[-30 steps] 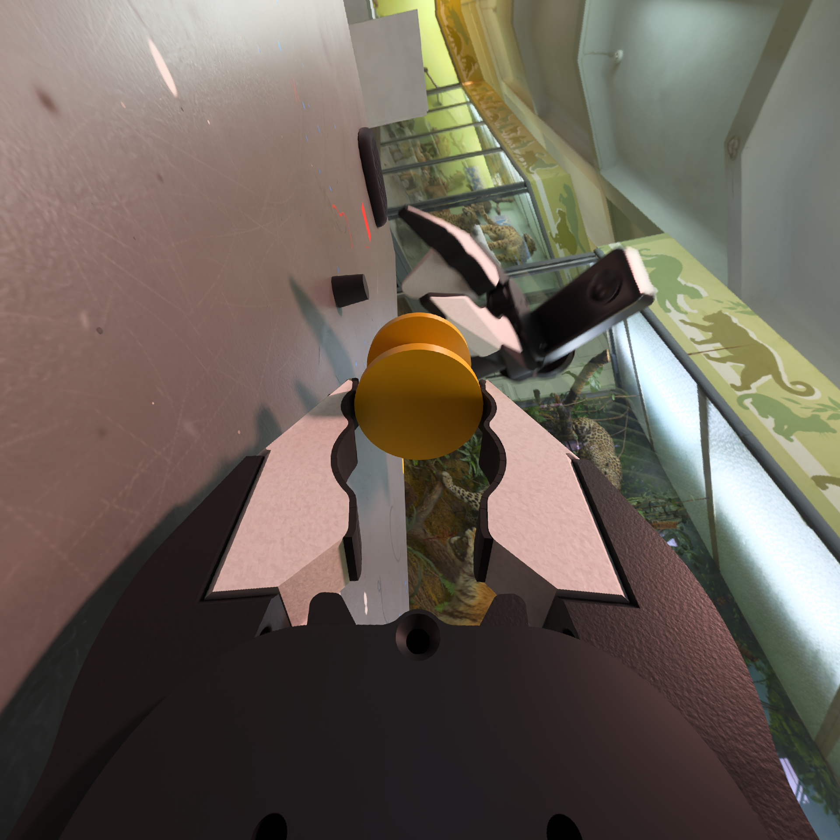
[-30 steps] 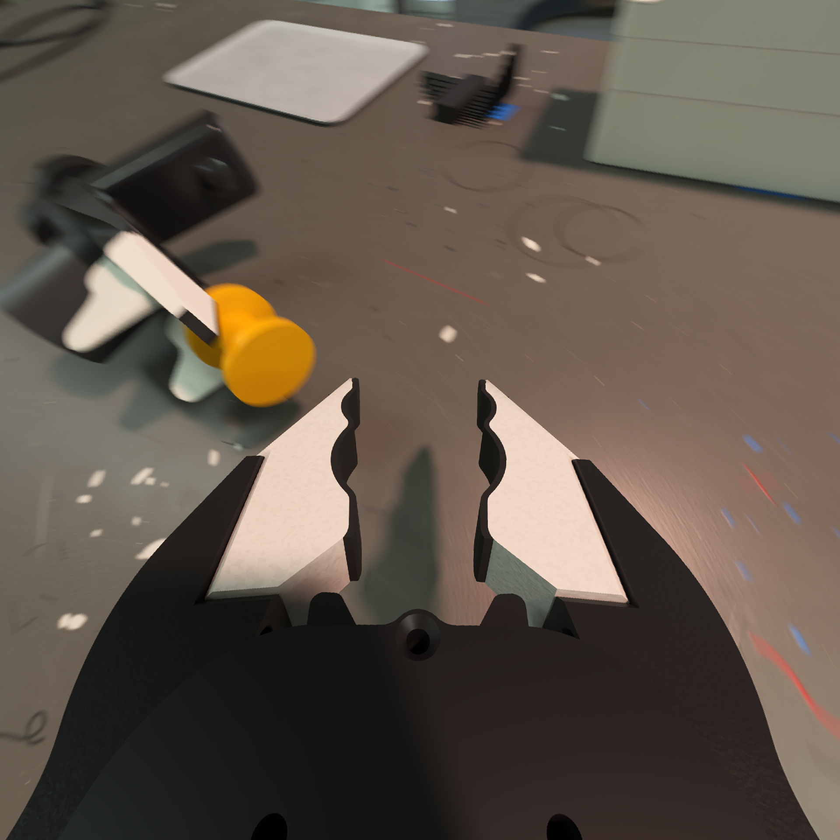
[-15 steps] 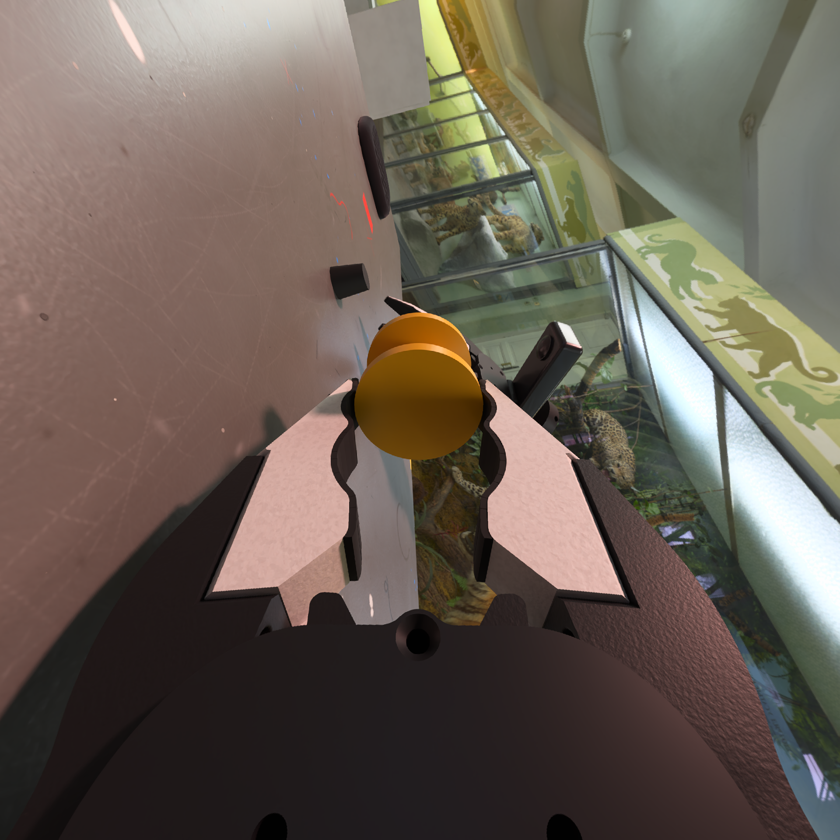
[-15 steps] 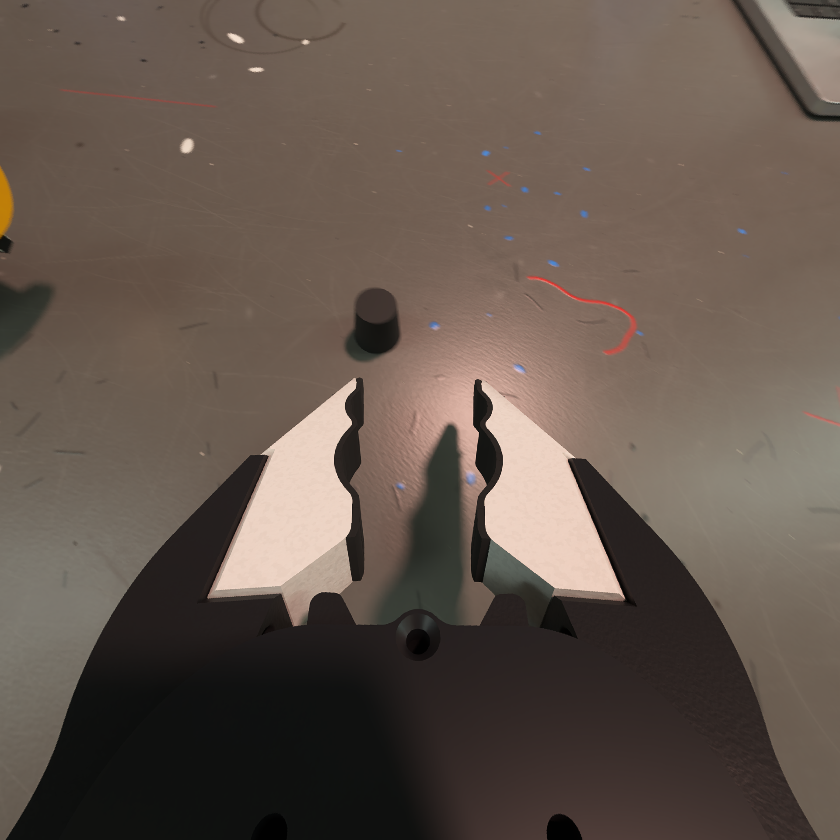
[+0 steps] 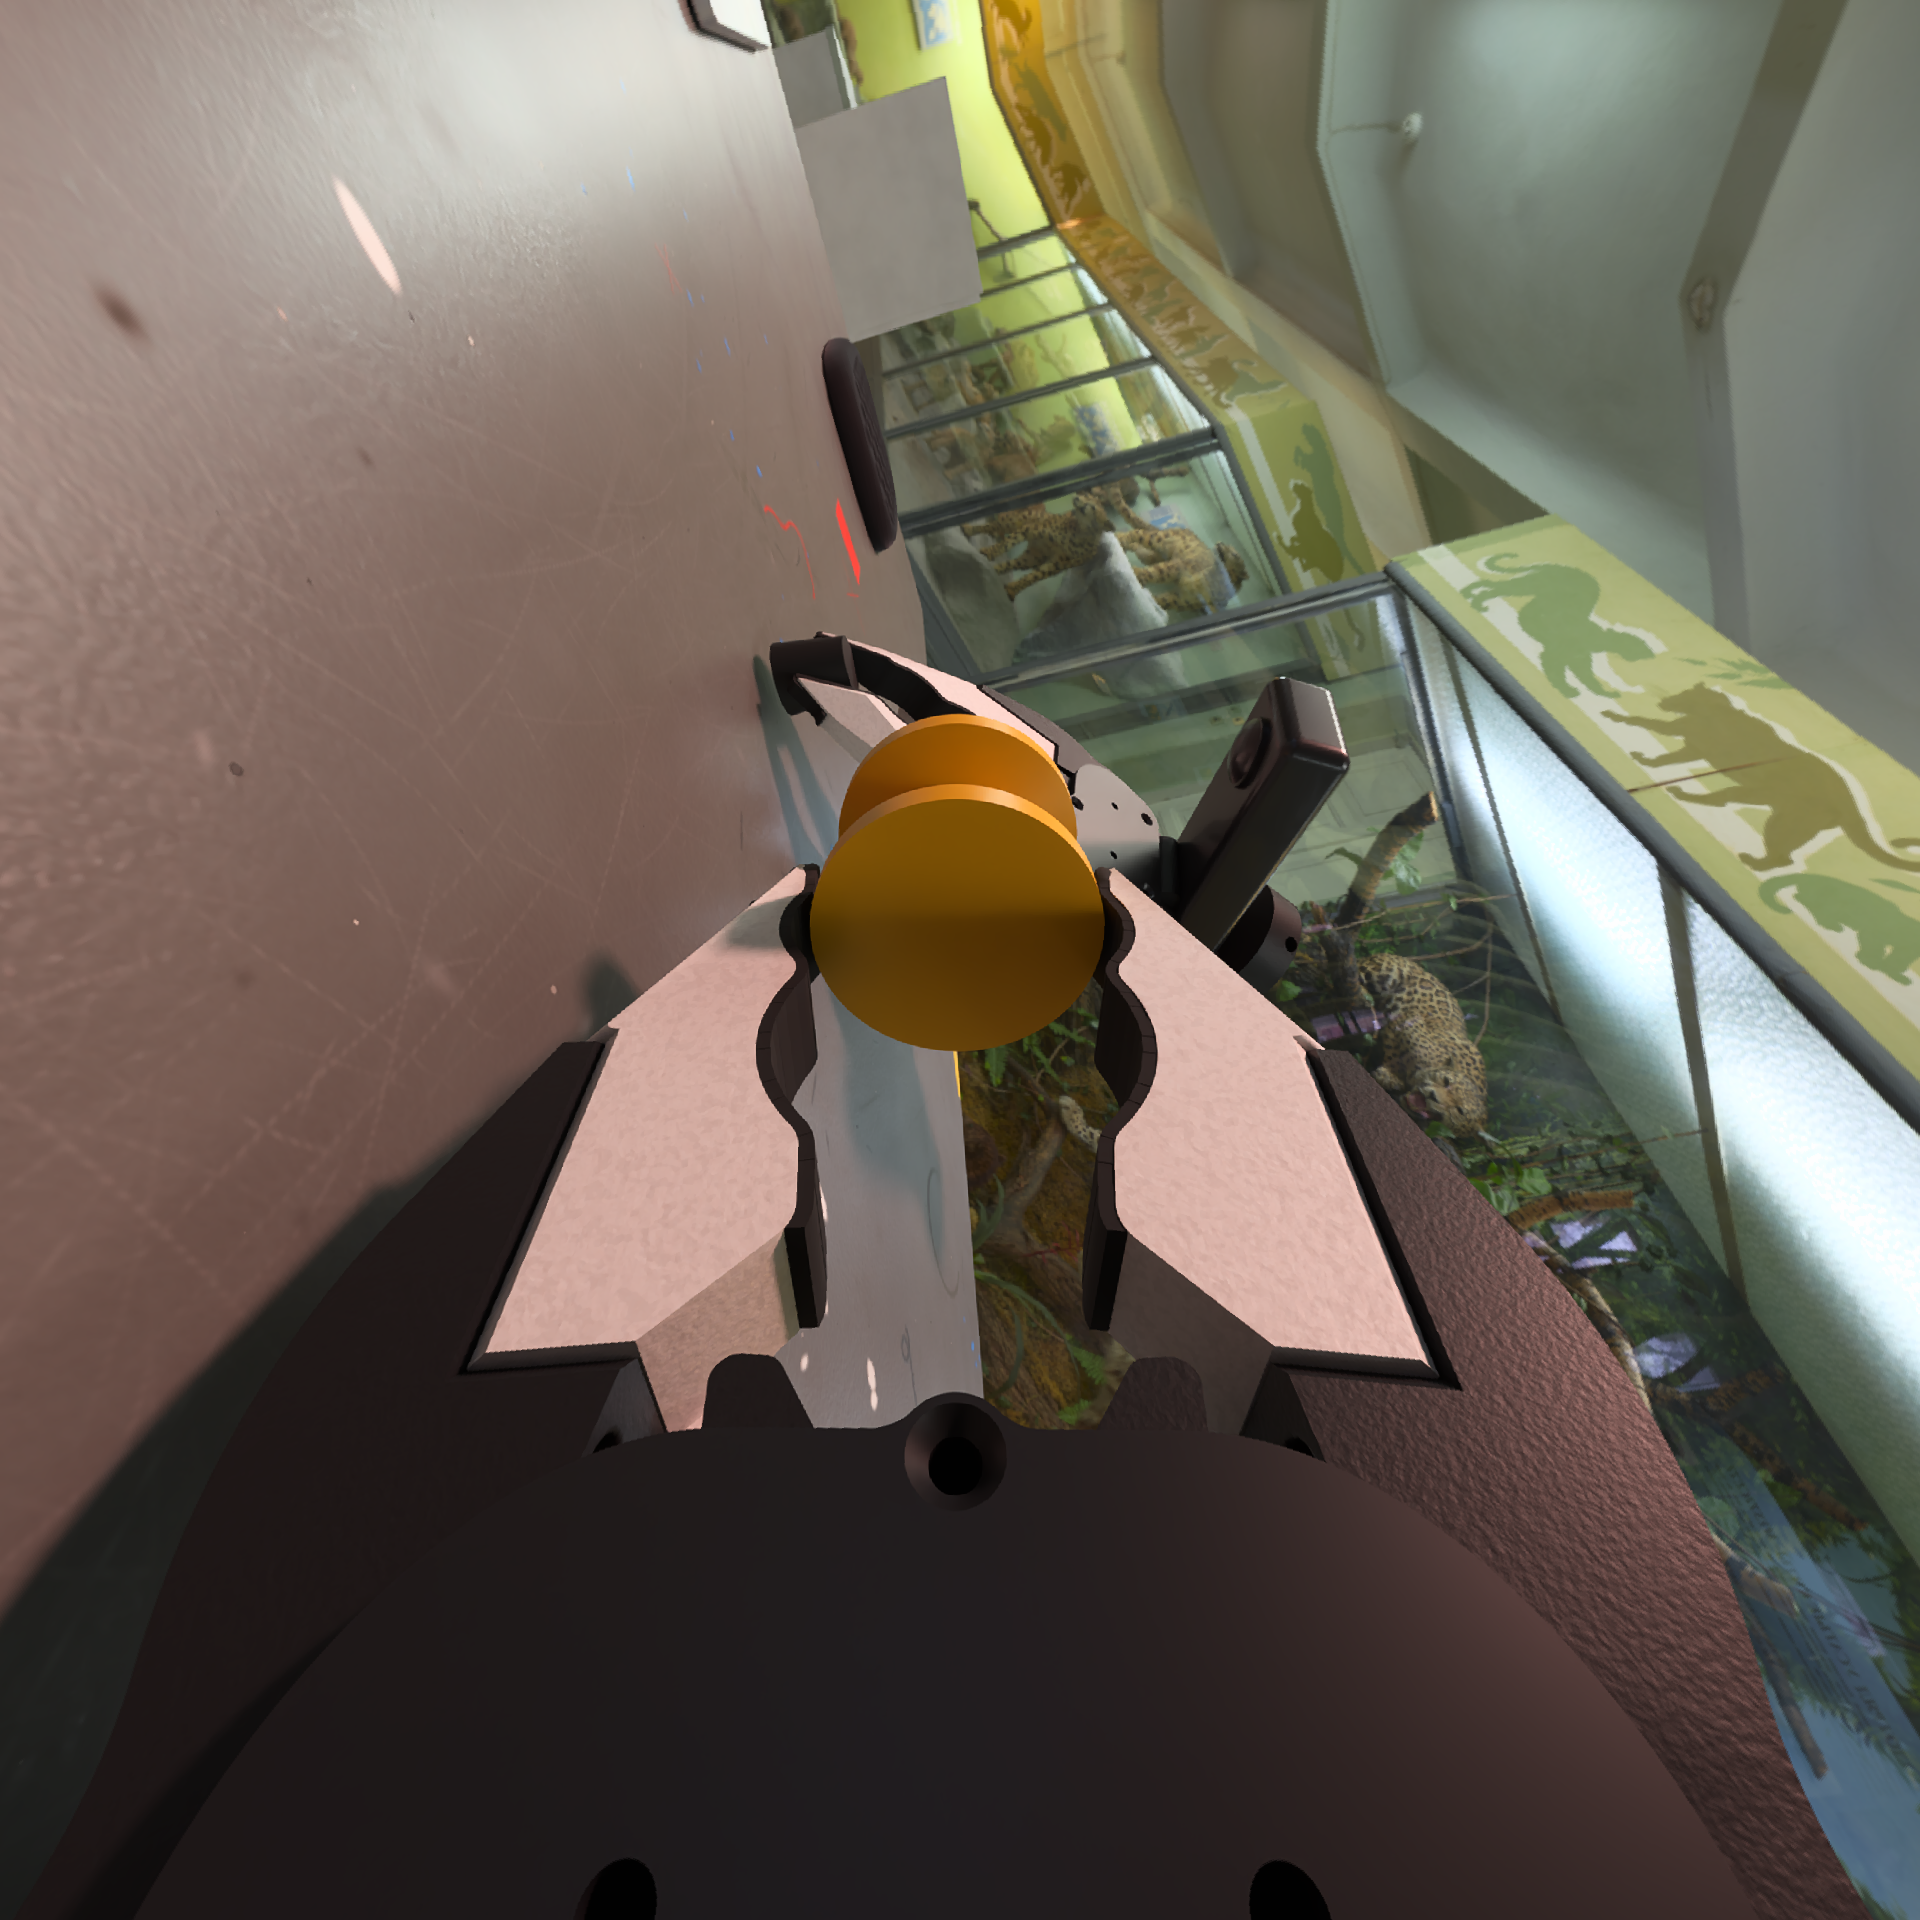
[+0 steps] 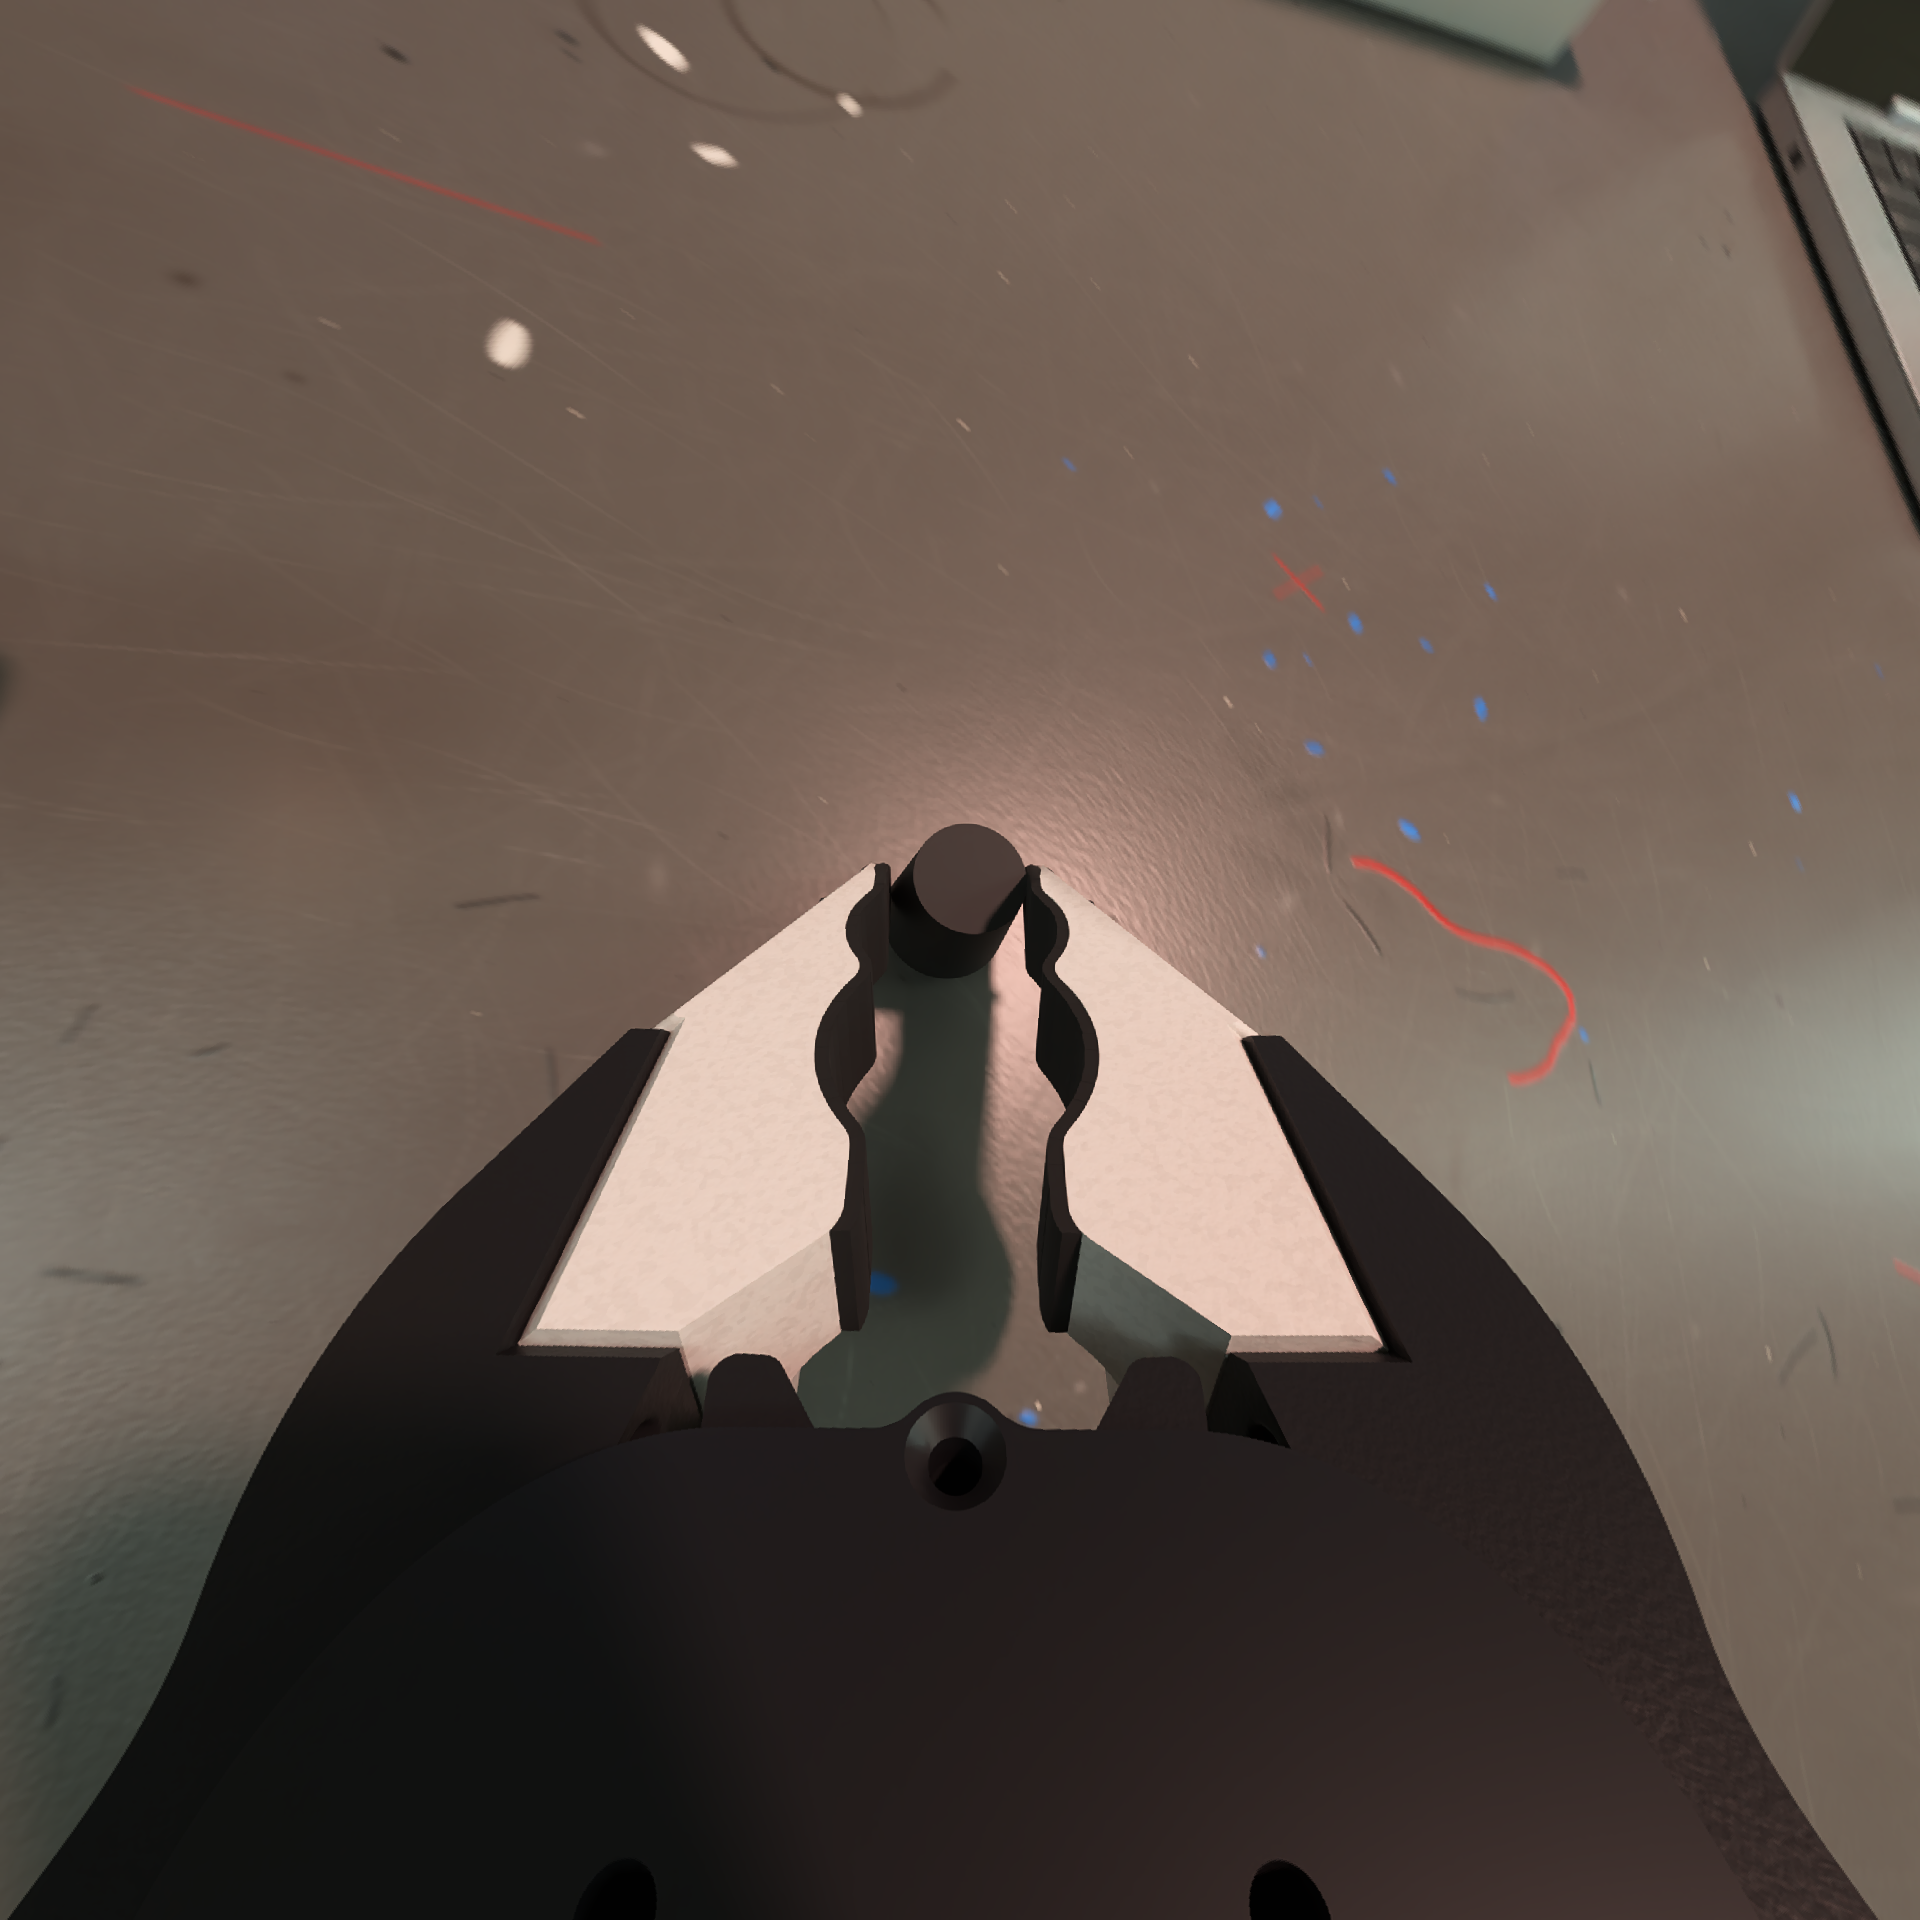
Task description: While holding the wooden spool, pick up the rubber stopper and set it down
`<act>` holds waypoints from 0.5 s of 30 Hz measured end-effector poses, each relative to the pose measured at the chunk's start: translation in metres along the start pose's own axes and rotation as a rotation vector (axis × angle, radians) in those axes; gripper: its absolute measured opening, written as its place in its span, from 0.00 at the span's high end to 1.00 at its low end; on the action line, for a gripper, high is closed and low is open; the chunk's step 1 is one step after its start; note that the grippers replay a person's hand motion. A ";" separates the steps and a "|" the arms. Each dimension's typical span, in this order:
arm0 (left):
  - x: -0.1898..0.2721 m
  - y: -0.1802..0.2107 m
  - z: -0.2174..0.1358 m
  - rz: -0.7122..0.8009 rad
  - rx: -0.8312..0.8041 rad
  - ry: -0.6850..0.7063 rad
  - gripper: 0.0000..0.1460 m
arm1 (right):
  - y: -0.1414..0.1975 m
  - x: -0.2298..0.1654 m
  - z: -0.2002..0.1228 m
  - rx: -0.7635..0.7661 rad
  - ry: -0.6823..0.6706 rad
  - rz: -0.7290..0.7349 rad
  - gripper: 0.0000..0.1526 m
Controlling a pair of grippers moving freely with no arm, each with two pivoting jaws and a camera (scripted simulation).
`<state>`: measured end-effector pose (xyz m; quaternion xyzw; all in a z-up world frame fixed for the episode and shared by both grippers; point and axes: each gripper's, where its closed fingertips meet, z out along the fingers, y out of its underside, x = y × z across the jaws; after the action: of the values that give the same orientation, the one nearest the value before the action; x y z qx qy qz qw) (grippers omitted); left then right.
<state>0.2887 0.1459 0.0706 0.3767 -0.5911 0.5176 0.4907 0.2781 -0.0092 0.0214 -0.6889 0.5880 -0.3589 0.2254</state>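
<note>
left tool (image 5: 956,894) gripping orange wooden spool (image 5: 956,935); right tool (image 6: 958,883) pinching dark rubber stopper (image 6: 951,904) (on table (image 6: 520,623))

From my left wrist view, the wooden spool (image 5: 956,894) blocks most of the right gripper (image 5: 831,691); I cannot see what it holds. A laptop (image 6: 1860,218) is cropped at the right wrist view's edge.

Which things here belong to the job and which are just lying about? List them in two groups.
Belongs to the job:
- wooden spool, held in the left gripper
- rubber stopper, standing on the table between the right gripper's fingers

Just lying about:
- laptop at the table's edge
- black oval pad
- grey box
</note>
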 end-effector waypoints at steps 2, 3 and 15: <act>0.002 -0.003 -0.002 0.008 0.012 0.006 0.64 | -0.012 -0.010 -0.001 0.031 -0.048 -0.047 0.83; 0.003 -0.005 -0.003 0.015 0.019 0.005 0.64 | -0.019 -0.016 -0.001 0.042 -0.075 -0.082 0.83; -0.004 -0.045 -0.033 0.072 0.153 -0.052 0.64 | -0.061 -0.081 0.034 -0.142 -0.357 -0.559 0.83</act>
<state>0.3388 0.1697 0.0774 0.4048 -0.5755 0.5688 0.4259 0.3392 0.0780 0.0258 -0.8893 0.3514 -0.2389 0.1692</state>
